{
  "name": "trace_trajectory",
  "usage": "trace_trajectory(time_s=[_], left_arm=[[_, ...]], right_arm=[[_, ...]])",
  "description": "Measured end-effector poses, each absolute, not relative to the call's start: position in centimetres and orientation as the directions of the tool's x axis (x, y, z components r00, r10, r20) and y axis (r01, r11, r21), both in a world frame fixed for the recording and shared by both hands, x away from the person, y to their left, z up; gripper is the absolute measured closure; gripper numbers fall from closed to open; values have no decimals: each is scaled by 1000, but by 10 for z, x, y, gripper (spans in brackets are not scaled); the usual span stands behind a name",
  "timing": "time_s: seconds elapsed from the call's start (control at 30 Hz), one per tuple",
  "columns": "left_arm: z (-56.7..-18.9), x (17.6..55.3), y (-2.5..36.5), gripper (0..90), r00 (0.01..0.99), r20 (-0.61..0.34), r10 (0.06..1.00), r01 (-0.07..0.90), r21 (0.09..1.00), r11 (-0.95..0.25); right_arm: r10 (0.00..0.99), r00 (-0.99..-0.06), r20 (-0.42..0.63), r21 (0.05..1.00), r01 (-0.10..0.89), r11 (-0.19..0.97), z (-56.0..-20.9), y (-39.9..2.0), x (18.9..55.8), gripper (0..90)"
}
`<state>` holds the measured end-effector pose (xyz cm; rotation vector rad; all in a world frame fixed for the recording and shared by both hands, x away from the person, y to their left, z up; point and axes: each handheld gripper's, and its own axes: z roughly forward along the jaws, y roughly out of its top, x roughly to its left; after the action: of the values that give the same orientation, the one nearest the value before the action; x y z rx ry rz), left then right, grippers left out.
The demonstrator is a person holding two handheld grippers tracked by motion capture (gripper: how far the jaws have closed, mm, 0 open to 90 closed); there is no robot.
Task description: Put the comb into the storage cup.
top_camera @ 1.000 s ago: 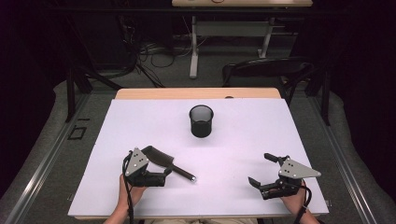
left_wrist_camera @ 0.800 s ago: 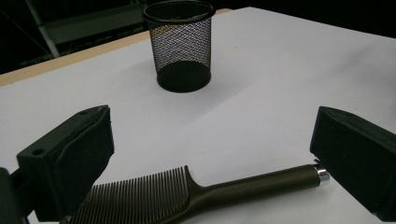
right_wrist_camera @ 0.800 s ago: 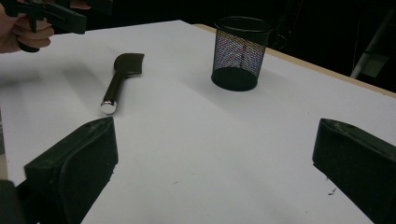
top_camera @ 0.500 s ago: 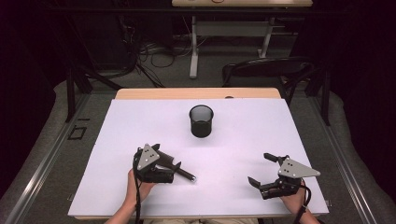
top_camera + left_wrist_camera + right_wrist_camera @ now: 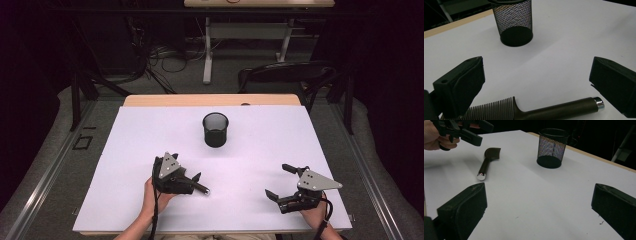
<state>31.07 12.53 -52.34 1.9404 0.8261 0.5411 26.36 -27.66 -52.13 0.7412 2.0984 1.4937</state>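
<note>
Our left gripper has slid rightward over the dark metal-tipped comb, jaws wide, grasping nothing; our right gripper waits, jaws wide, empty; pickup looks imminent.

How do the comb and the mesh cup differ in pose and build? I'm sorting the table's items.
The comb lies flat on the white table; the mesh cup stands upright farther back. The comb is solid, with fine teeth and a silver-capped handle; the cup is see-through mesh, open on top. The comb lies beneath the left gripper; the cup stands alone. Both are dark.
</note>
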Motion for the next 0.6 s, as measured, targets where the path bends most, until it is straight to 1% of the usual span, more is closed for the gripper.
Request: trace_trajectory(time_s=[0.13,0.2,0.23,0.37,0.4,0.6], left_arm=[[-524,311,120,5,689,38,724,324,877,-355],[-525,311,116,39,693,43,719,325,872,-366],[-526,311,114,39,698,43,715,326,870,-370],[-528,311,109,142,706,44,707,329,863,-383],[-528,311,109,142,710,43,702,328,862,-386],[-533,310,106,374,728,20,685,343,855,-390]], right_arm=[[657,-752,-56,950,163,267,-521,-277,264,0],[658,-751,-57,950,161,266,-521,-277,263,0],[658,-751,-57,950,161,266,-521,-277,263,0],[656,-752,-60,950,159,269,-521,-276,263,0],[656,-753,-60,949,160,271,-521,-276,264,0],[657,-752,-57,949,164,269,-521,-277,264,0]])
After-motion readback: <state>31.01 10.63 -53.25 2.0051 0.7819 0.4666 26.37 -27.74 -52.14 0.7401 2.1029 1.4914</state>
